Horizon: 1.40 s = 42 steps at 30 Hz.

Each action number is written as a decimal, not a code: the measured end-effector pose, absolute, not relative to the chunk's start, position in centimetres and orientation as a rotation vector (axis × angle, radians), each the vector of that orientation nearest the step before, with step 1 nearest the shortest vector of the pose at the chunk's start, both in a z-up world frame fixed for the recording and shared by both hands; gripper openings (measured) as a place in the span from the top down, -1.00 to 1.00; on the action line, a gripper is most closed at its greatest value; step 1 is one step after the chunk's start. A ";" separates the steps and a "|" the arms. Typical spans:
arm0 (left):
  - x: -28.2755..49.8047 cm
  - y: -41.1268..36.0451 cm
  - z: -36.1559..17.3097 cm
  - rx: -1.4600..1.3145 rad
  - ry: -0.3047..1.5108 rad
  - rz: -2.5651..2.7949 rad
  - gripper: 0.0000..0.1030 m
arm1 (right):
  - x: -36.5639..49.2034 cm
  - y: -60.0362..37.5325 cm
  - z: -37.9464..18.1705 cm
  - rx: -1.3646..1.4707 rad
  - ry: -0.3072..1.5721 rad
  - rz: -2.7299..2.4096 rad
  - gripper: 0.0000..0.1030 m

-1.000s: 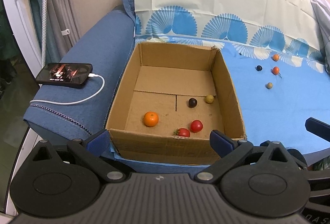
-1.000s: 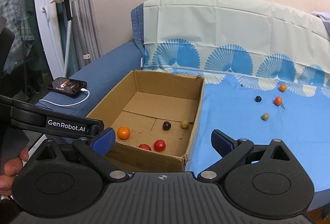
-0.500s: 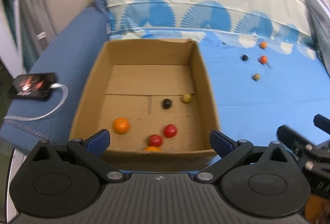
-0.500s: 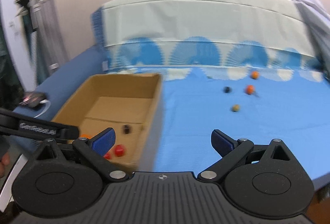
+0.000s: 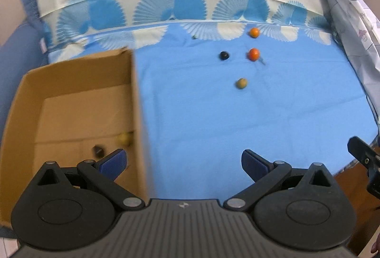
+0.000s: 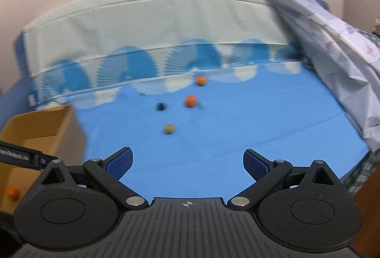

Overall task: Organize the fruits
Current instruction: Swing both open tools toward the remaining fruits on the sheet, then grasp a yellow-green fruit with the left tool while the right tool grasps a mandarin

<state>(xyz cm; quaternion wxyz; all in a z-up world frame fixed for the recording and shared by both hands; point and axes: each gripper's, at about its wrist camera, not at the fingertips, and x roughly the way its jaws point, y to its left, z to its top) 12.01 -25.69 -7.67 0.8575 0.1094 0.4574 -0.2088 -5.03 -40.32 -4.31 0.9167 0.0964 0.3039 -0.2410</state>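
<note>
Both tools, left [image 5: 184, 159] and right [image 6: 187, 160], hang spread and empty. The cardboard box [image 5: 136, 101], nearest, holds a yellowish fruit [image 5: 123, 138] and a dark one [image 5: 98, 150]. Farther on the blue sheet [image 5: 237, 127] lie a greenish fruit [image 5: 241, 83], a dark fruit [image 5: 224, 55] and two orange ones [image 5: 254, 54]: small, round, probably light and prone to roll, best pinched across the middle.

Bare blue cloth [image 6: 237, 134] lies open ahead toward four small round fruits: a yellow-green one [image 6: 169, 129] nearest, a black one [image 6: 161, 106], and two orange ones [image 6: 190, 101] beyond. A brown cardboard box's wall [image 5: 139, 120] blocks the left, and crumpled pale fabric [image 6: 332, 44] crowds the right edge.
</note>
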 end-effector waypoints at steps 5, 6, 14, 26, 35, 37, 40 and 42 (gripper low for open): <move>15.3 -30.7 -10.4 0.259 0.979 -0.470 -0.99 | -3.5 -45.7 -6.0 0.215 0.631 -0.578 -0.92; 15.9 -31.6 -10.9 0.264 0.975 -0.475 -0.99 | -3.1 -46.7 -6.4 0.218 0.629 -0.591 -0.92; 21.8 -37.4 -16.8 0.279 1.007 -0.542 -0.99 | 2.0 -53.6 -10.6 0.206 0.629 -0.599 -0.92; 29.5 -45.2 -23.8 0.343 1.071 -0.732 -0.99 | 16.5 -61.1 -19.9 0.169 0.708 -0.400 -0.92; 32.3 -49.1 -26.4 0.398 1.065 -0.797 -0.99 | 25.1 -62.9 -25.1 0.161 0.758 -0.329 -0.94; 32.4 -49.3 -26.3 0.393 1.056 -0.807 -0.86 | 26.9 -62.6 -26.0 0.137 0.708 -0.324 -0.99; 31.4 -49.5 -25.8 0.423 0.991 -0.810 -0.03 | 27.8 -61.9 -26.4 0.089 0.693 -0.304 -0.79; 30.9 -49.3 -25.4 0.432 0.981 -0.832 0.46 | 27.8 -61.0 -26.4 0.036 0.662 -0.244 0.16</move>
